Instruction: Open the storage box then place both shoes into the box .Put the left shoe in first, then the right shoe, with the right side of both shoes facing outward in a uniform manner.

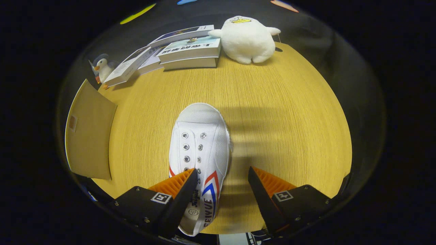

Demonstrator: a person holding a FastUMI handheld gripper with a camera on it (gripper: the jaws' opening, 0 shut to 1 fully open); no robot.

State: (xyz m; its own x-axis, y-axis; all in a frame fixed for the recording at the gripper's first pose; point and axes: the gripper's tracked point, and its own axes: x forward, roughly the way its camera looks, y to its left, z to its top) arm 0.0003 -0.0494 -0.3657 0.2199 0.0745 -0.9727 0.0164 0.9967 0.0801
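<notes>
Gripper view, your count: one white shoe (200, 149) on the table (289, 112); beyond it, three books (190, 49), two plush toys (247, 39). Gripper (223, 177) fingers apart, straddling the shoe's heel.

**Hidden and cut-off parts**

The white shoe's (201, 149) heel end is cut off below the fingers (180, 185), one of which covers part of its lacing. The cardboard box (89, 134) at the bench's (272, 112) left edge shows only partly. The book (190, 48) titles are too small to read.

White shoe (199, 149) (red-and-blue chevron stripes) on yellow woodgrain table (279, 112).
</notes>
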